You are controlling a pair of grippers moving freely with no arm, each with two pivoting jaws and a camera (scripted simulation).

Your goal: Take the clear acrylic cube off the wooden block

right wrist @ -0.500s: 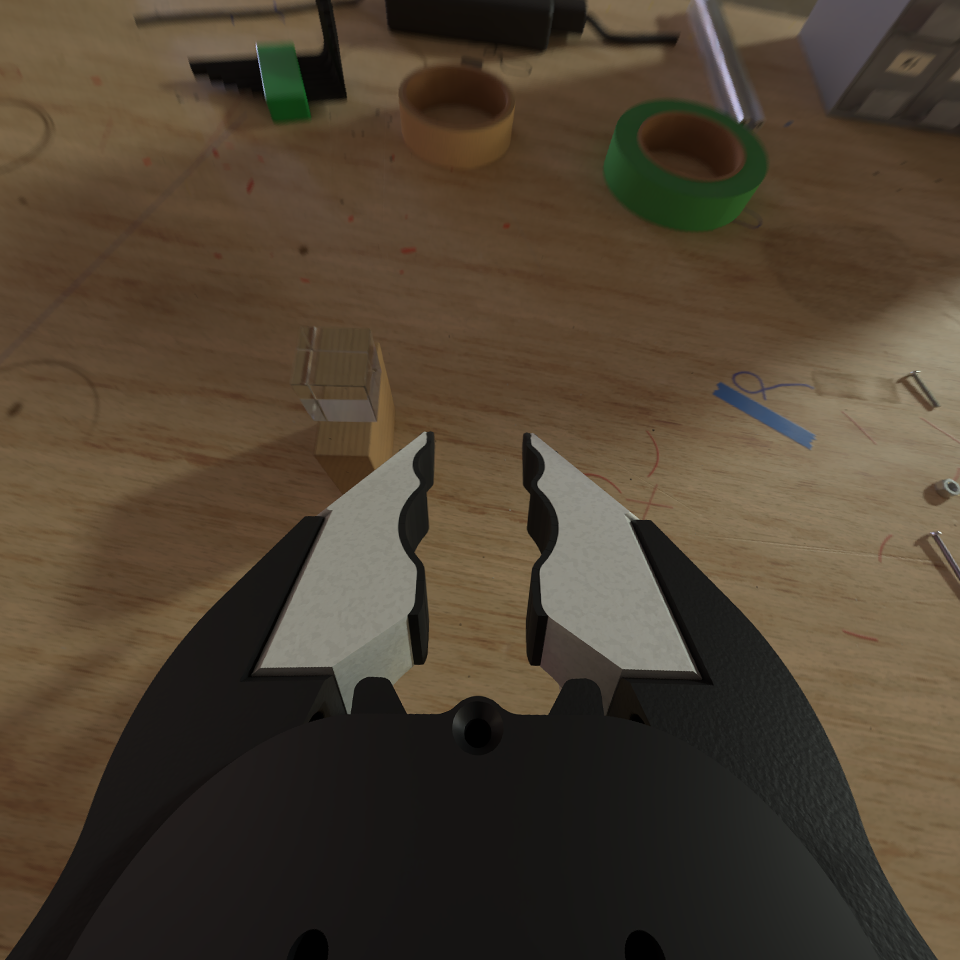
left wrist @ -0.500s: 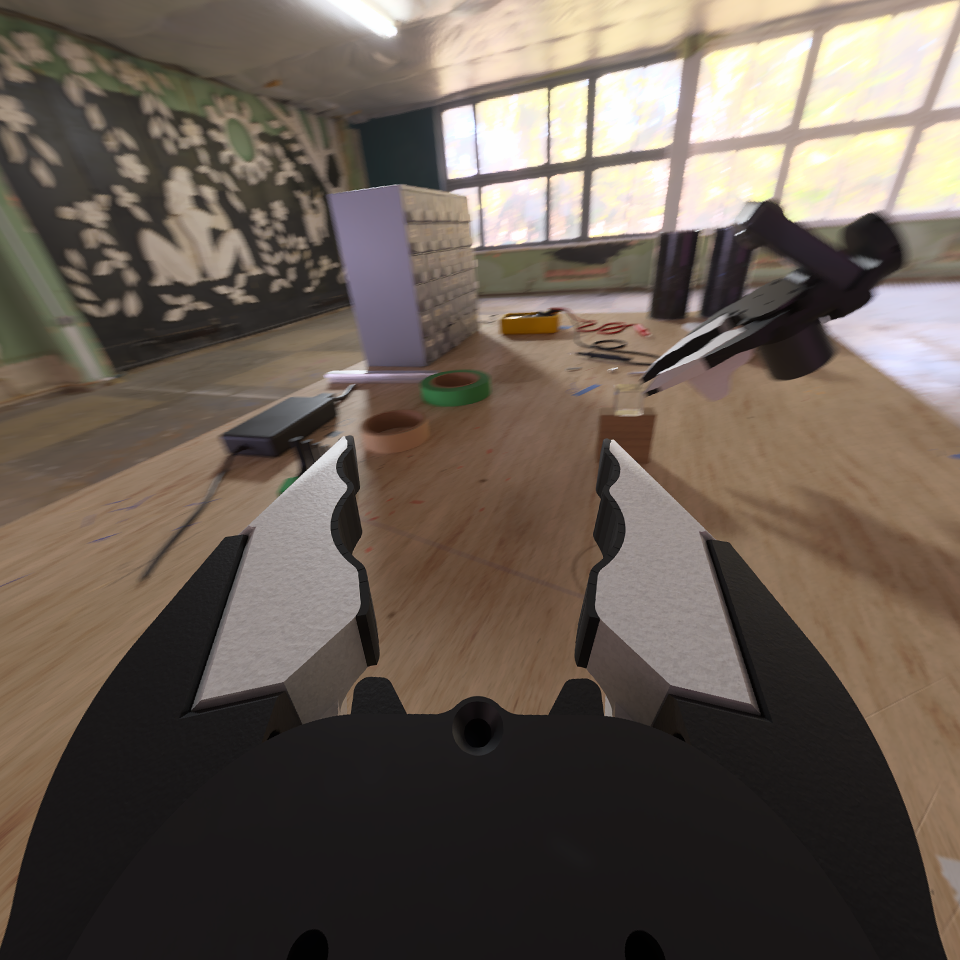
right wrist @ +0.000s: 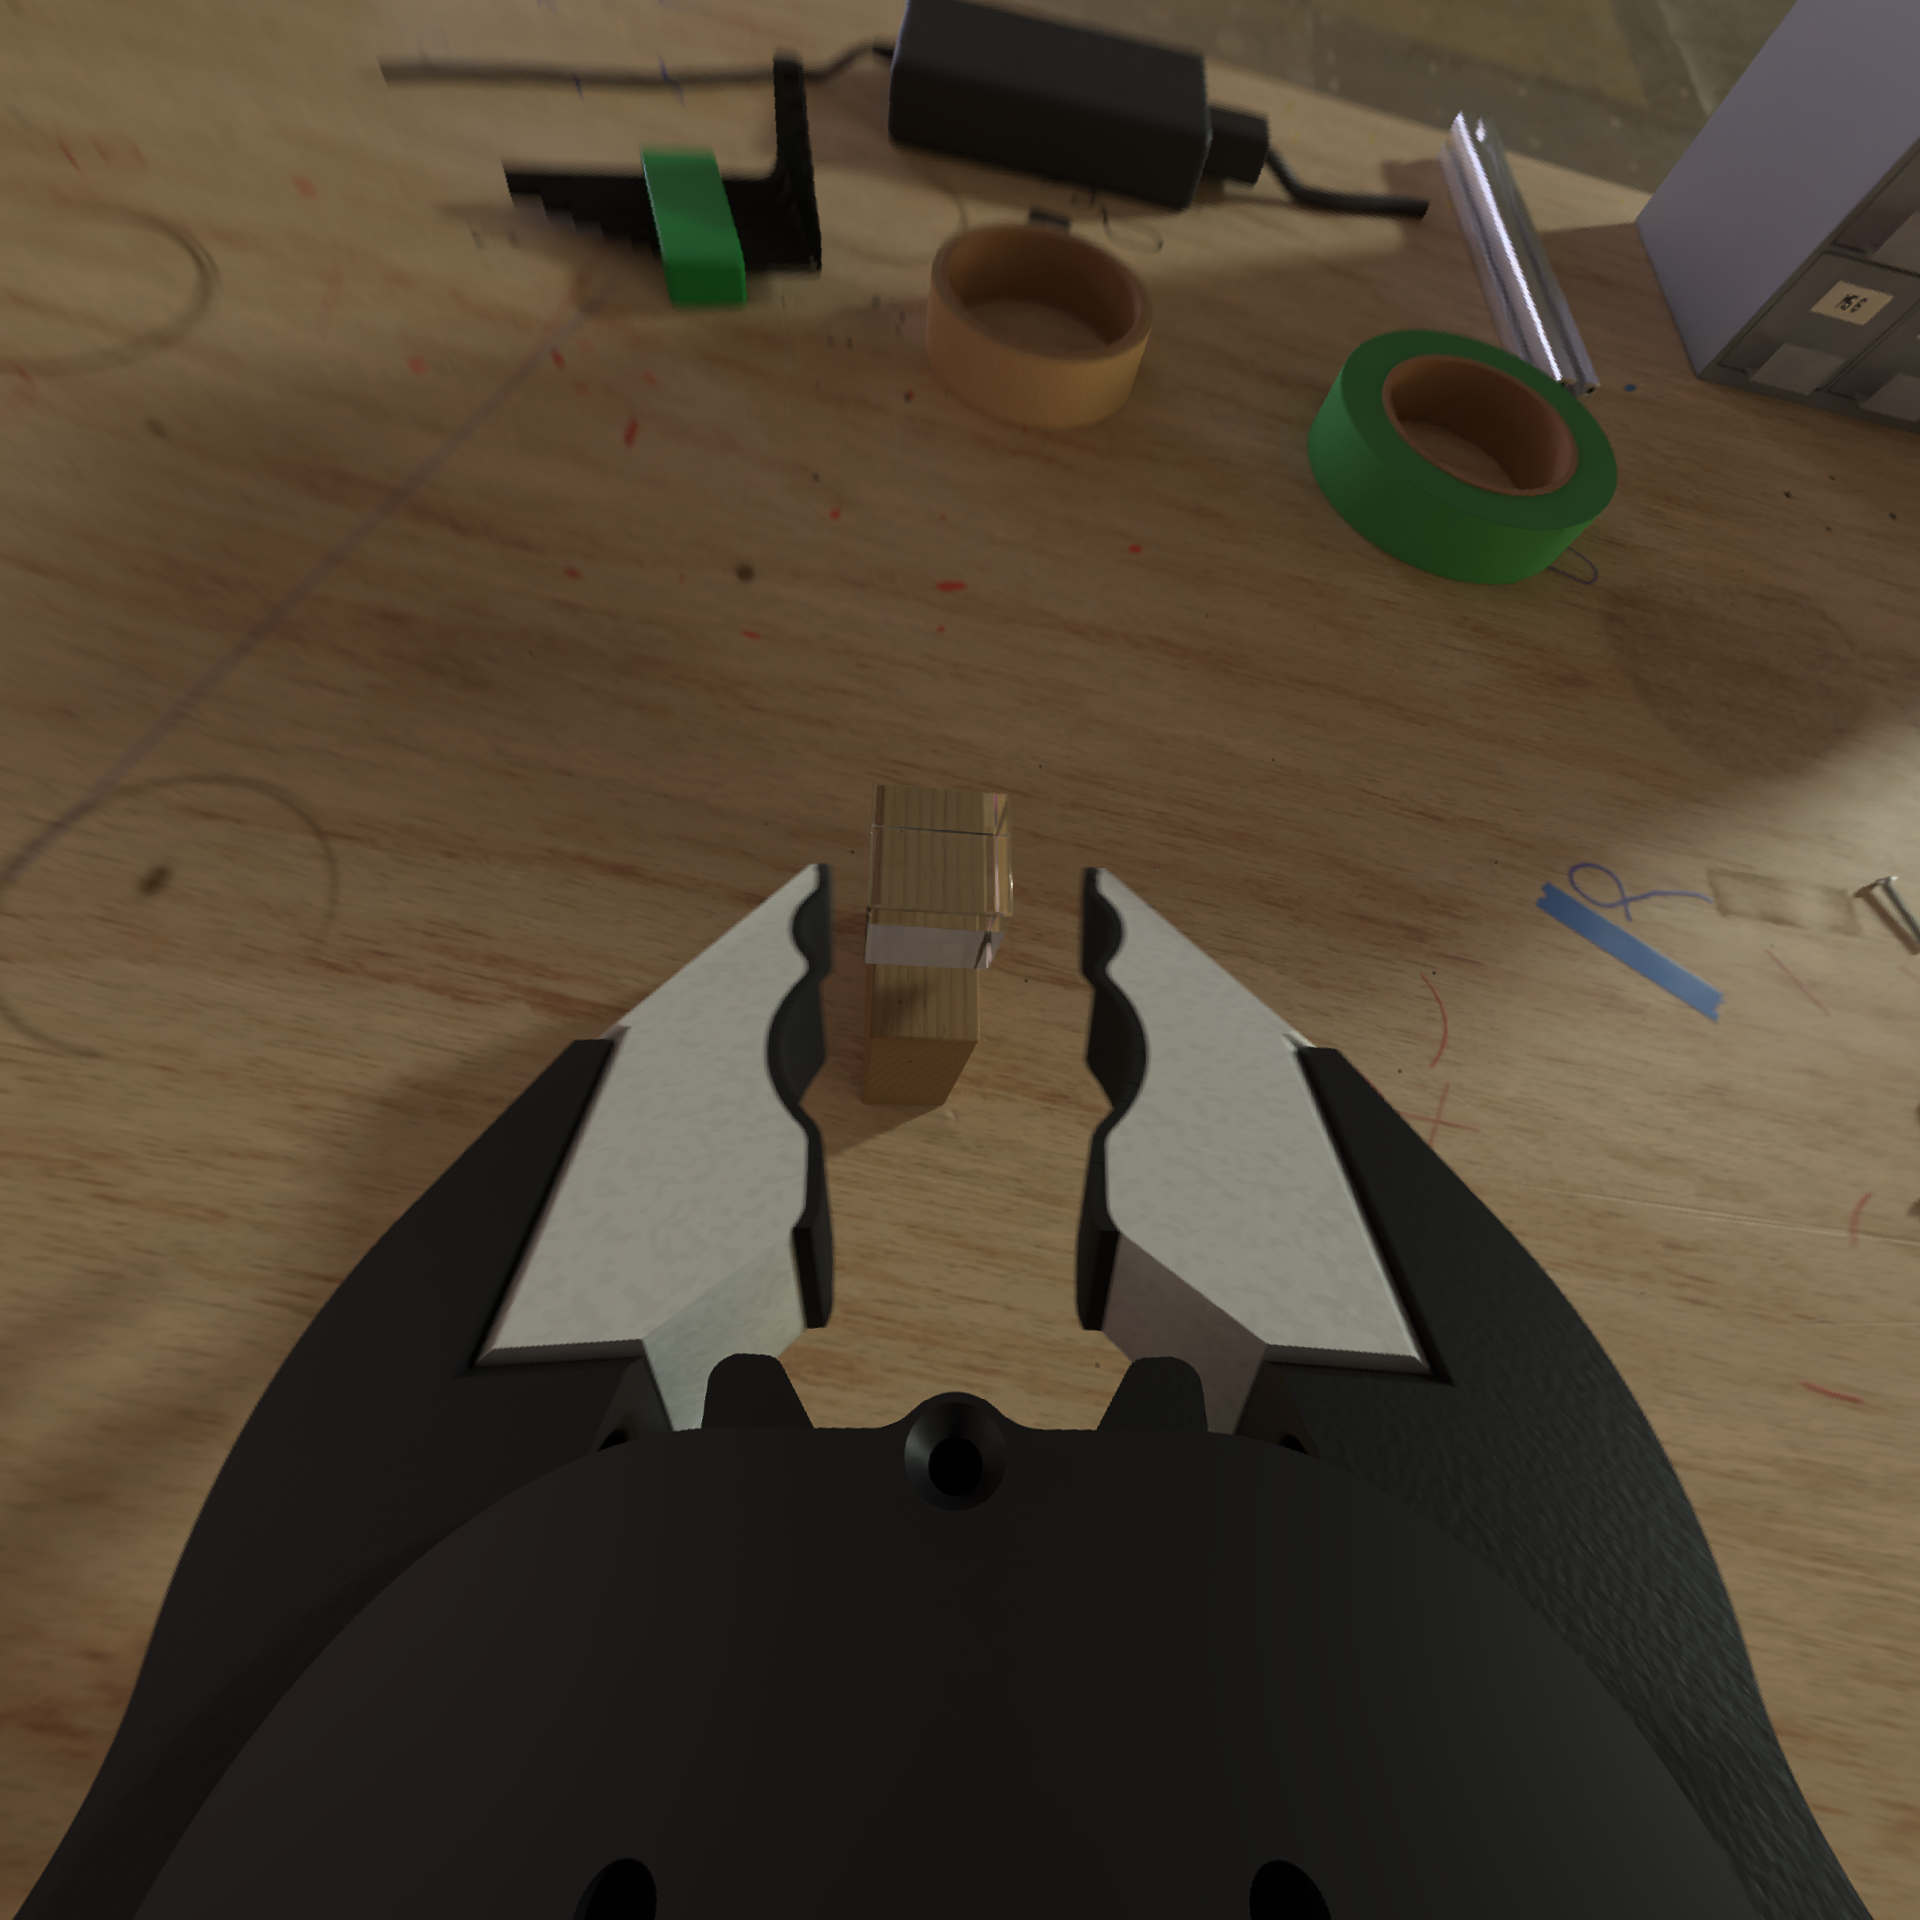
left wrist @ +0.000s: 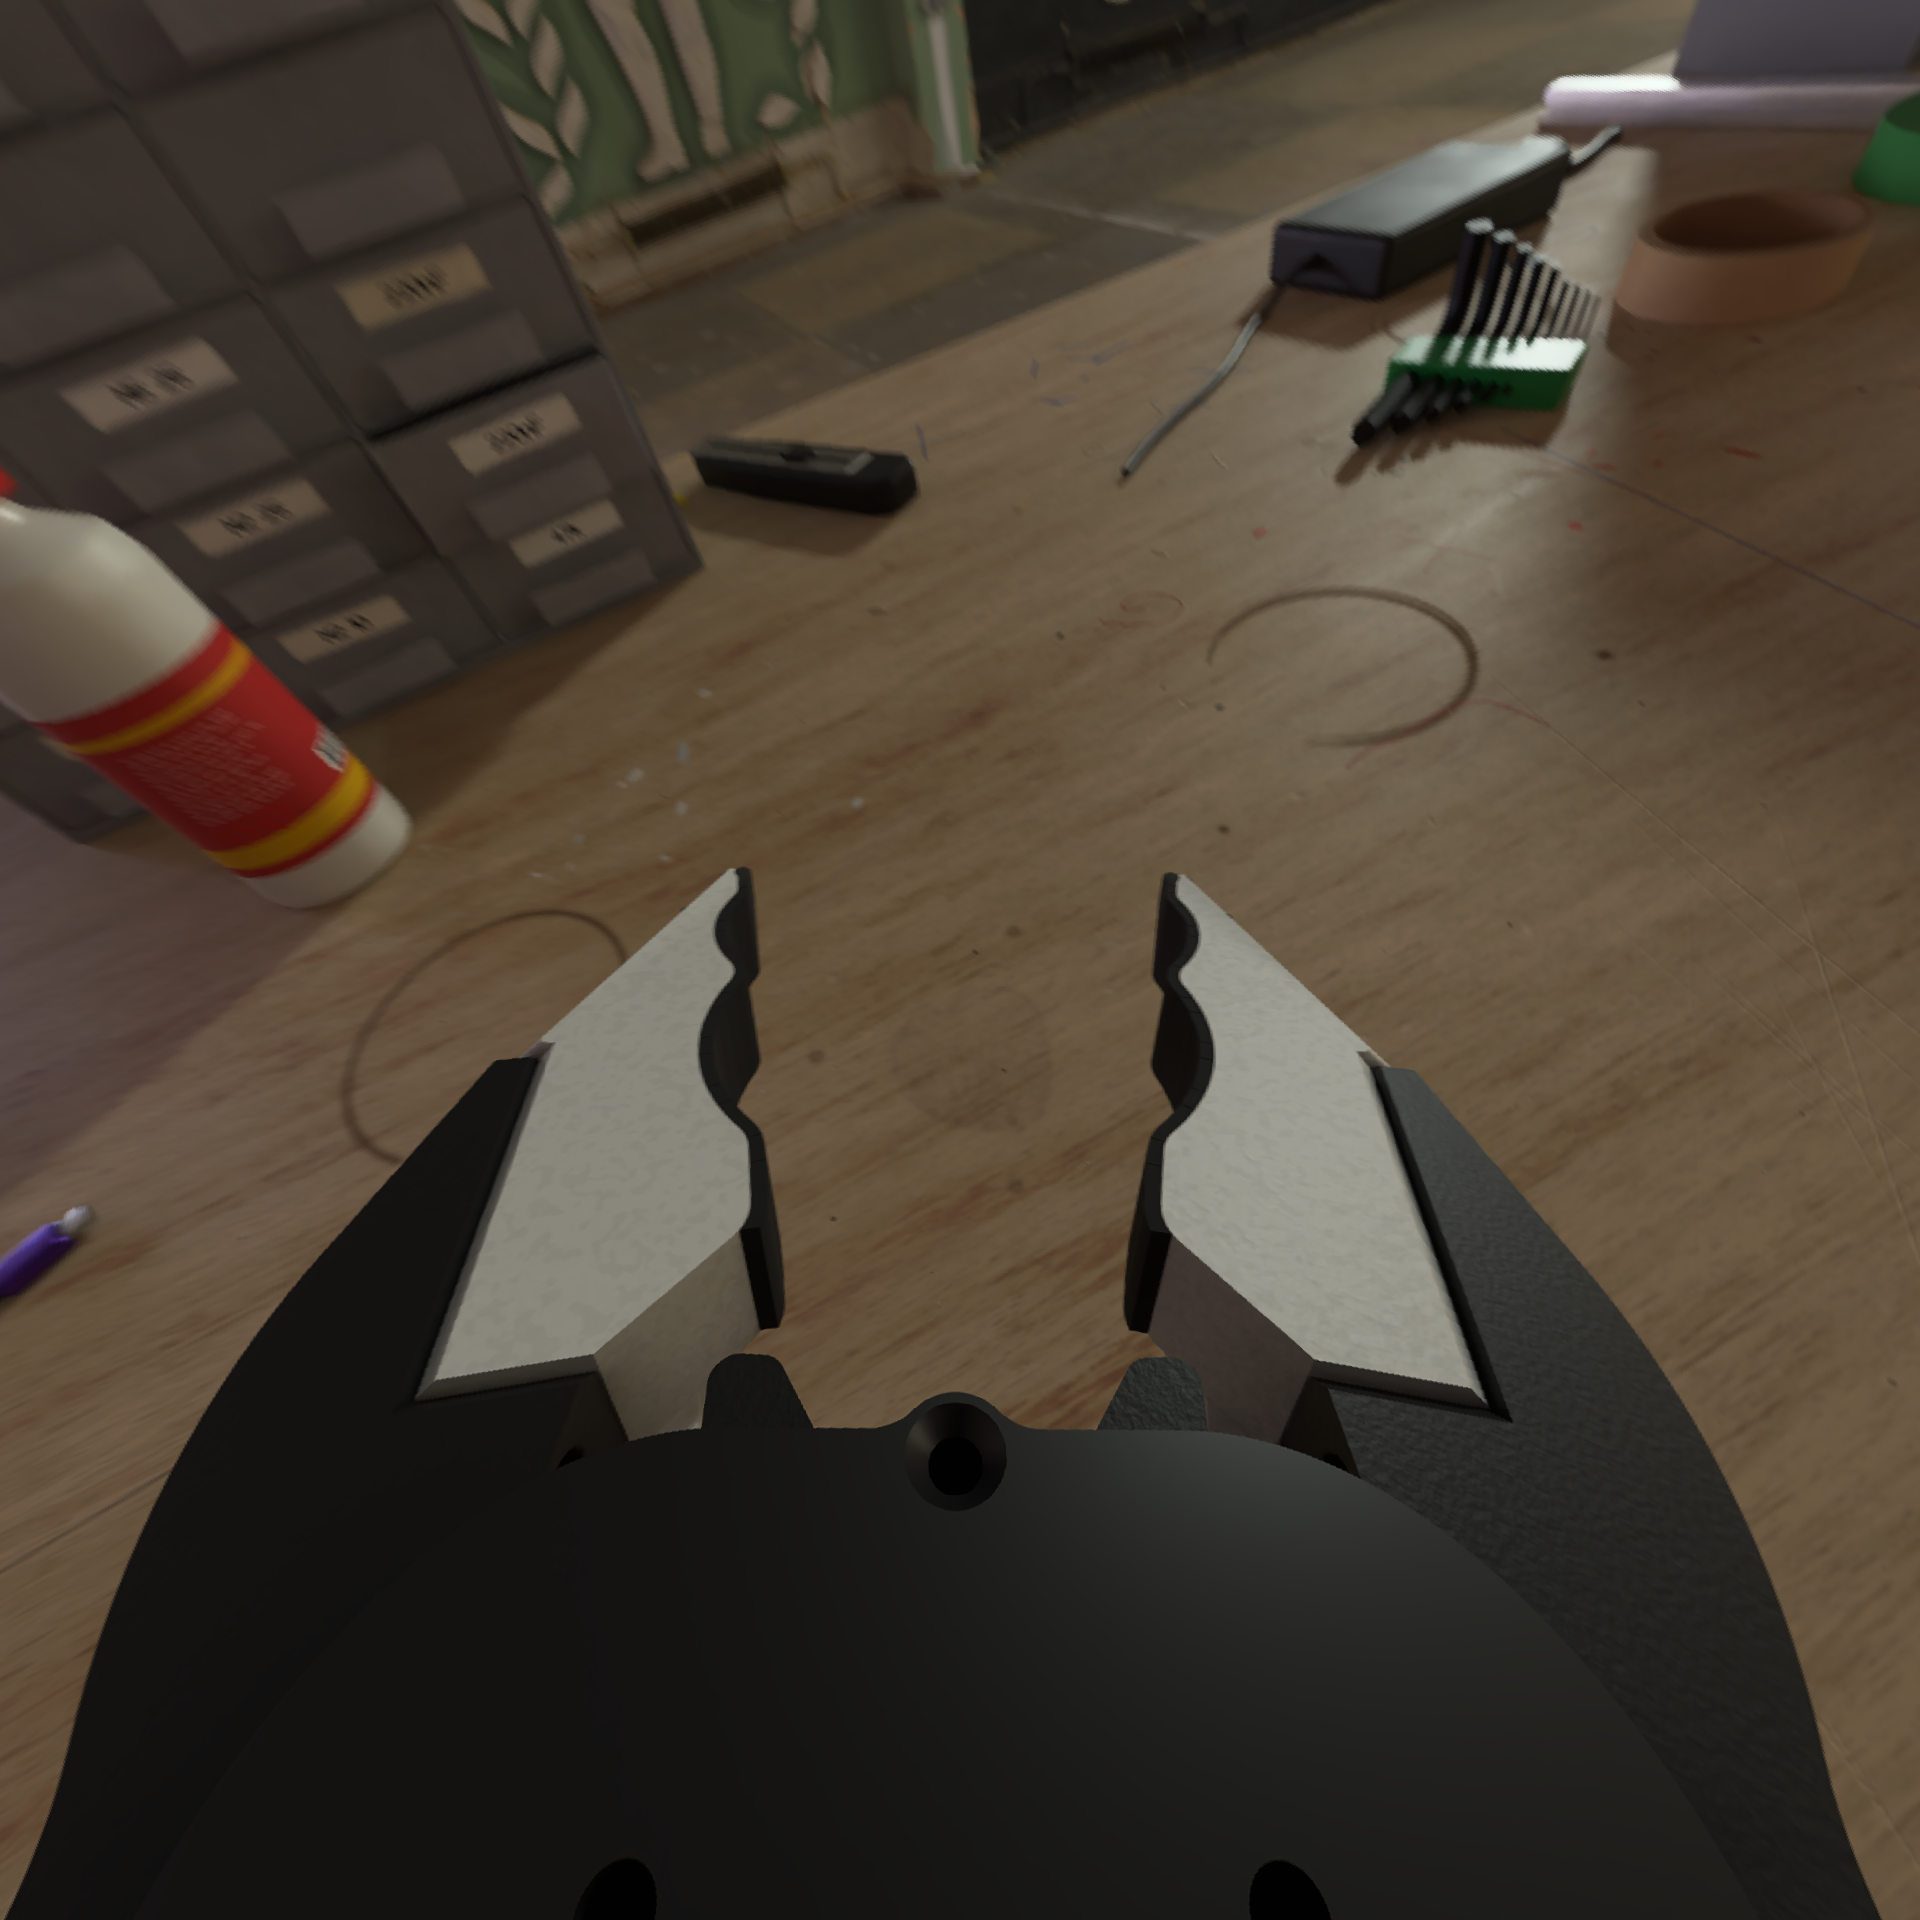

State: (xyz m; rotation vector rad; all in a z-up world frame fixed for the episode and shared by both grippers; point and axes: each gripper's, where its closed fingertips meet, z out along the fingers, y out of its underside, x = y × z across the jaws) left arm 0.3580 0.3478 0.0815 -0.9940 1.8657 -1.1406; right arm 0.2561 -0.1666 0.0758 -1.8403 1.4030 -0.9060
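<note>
The clear acrylic cube (right wrist: 940, 868) sits on top of the small wooden block (right wrist: 920, 1039) on the wooden table, in the right wrist view. My right gripper (right wrist: 956, 883) is open, above them, with the cube between its two fingertips and a gap on each side. My left gripper (left wrist: 956, 888) is open and empty over bare table; the cube and block do not show in its view.
A green tape roll (right wrist: 1460, 452), a tan tape roll (right wrist: 1039, 322), a hex key set in a green holder (right wrist: 691, 223), a black power adapter (right wrist: 1049, 99) and a metal rod (right wrist: 1517, 249) lie beyond the block. A glue bottle (left wrist: 187, 707), drawer cabinet (left wrist: 312, 312) and black tool (left wrist: 805, 473) lie near my left gripper.
My right gripper has moved left over the block and opened wider, so the cube now lies between its fingertips. My left gripper has swung left and tilted down, away from the block.
</note>
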